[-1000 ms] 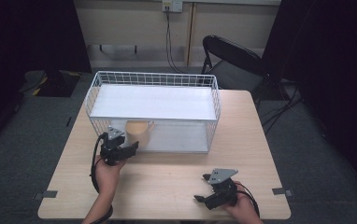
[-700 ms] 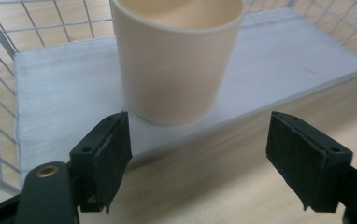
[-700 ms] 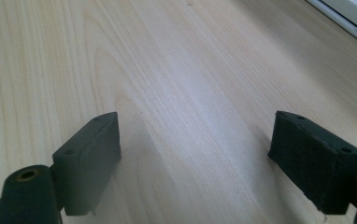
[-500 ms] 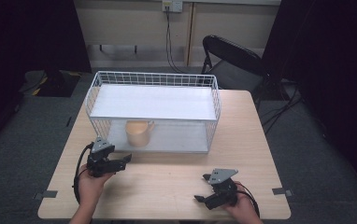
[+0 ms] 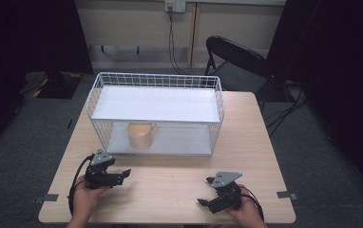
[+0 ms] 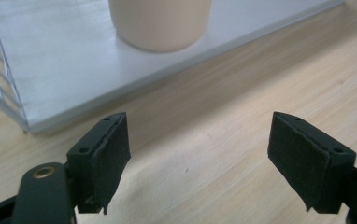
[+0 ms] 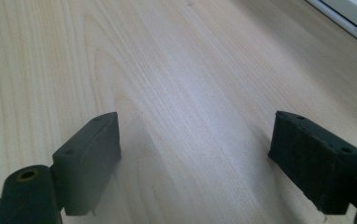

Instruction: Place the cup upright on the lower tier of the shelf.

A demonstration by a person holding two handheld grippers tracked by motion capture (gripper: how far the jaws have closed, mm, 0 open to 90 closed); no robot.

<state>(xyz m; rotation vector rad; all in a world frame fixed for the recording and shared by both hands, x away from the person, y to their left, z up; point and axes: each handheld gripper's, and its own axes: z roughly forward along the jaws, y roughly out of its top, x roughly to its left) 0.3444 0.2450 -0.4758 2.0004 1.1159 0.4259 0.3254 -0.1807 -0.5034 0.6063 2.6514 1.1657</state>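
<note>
**Mug in the rack, both grippers free**

The mug (image 5: pixel 140 135) stands upright on the lower shelf of the wire rack (image 5: pixel 218 100), left of centre, handle to the right. Placement looks done. The left gripper (image 5: pixel 120 175) sits on the table (image 5: pixel 170 190) just in front of the rack, jaws wide apart, holding nothing. The right gripper (image 5: pixel 205 191) rests near the front edge, well apart from the mug, jaws equally wide and empty. Nothing obvious looks left to do.

Beige mug (image 5: pixel 140 135) upright on rack's lower shelf (image 5: pixel 179 142).
</note>
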